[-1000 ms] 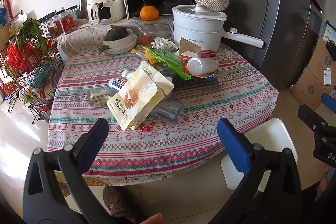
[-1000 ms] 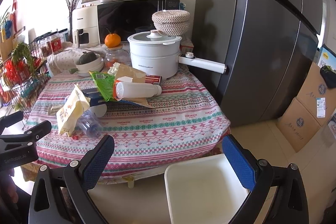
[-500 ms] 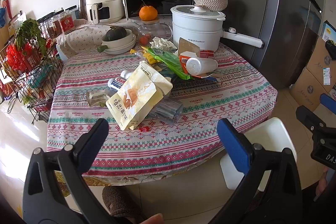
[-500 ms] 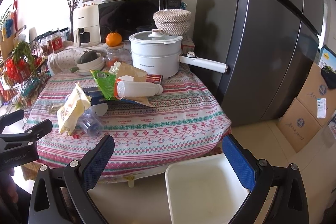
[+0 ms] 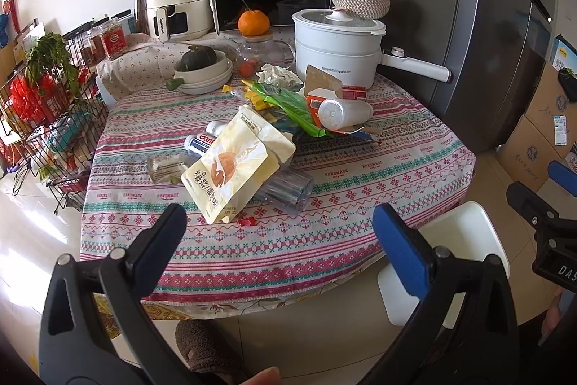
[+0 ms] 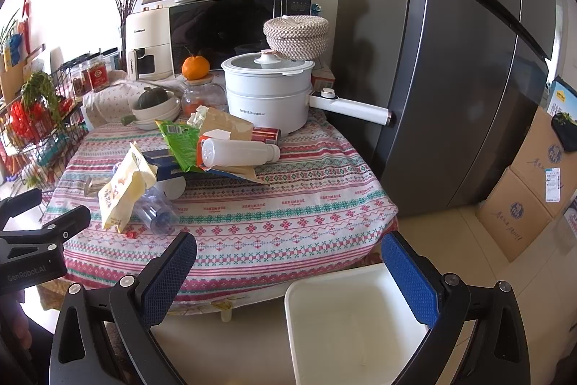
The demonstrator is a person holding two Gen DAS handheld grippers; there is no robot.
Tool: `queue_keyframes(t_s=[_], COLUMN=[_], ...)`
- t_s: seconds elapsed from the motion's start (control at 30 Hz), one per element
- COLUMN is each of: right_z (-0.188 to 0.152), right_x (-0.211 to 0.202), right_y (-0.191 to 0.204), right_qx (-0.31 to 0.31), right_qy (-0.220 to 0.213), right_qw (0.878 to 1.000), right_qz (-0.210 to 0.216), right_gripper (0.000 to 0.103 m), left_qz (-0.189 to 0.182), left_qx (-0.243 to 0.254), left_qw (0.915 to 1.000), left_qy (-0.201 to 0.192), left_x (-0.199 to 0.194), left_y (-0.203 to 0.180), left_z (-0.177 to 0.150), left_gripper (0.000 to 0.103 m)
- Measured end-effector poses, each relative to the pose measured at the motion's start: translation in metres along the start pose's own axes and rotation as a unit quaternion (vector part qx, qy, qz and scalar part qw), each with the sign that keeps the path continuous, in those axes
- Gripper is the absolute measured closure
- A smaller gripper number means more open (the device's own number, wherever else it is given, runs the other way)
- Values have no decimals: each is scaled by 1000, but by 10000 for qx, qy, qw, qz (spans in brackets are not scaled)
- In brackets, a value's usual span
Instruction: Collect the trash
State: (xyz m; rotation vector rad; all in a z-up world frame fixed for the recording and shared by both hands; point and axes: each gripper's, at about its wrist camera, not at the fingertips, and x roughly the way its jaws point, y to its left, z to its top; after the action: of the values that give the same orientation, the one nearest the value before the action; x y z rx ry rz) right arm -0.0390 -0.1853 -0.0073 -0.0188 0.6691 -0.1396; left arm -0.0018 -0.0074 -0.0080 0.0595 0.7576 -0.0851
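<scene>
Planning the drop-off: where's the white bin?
In both views the white bin sits on the floor, right of the table, below its near edge.

A woven, patterned tablecloth [image 5: 378, 168] covered the table. The yellow snack pouch [image 5: 230, 172] looked like glossy plastic film, as did the green wrapper [image 5: 292, 107]. The white bottle [image 6: 238, 152] was matt plastic, the crushed bottle [image 5: 288, 186] clear plastic. The electric pot [image 6: 270, 96] was smooth and white, the refrigerator [image 6: 450, 60] brushed grey metal, the bin [image 6: 346, 323] smooth white plastic.
</scene>
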Motion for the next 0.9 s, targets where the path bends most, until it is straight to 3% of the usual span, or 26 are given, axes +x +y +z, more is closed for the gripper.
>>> queue_keyframes(t_s=[0.9], right_z=[1], right_x=[-1], right_y=[8], right_qx=[-205], right_qy=[-36], right_qw=[9998], right_qz=[0], right_gripper=[0], left_qz=[-80], left_qx=[-13], left_qw=[9998], left_qy=[159], left_x=[4], left_y=[9], left_z=[-2], left_gripper=[0])
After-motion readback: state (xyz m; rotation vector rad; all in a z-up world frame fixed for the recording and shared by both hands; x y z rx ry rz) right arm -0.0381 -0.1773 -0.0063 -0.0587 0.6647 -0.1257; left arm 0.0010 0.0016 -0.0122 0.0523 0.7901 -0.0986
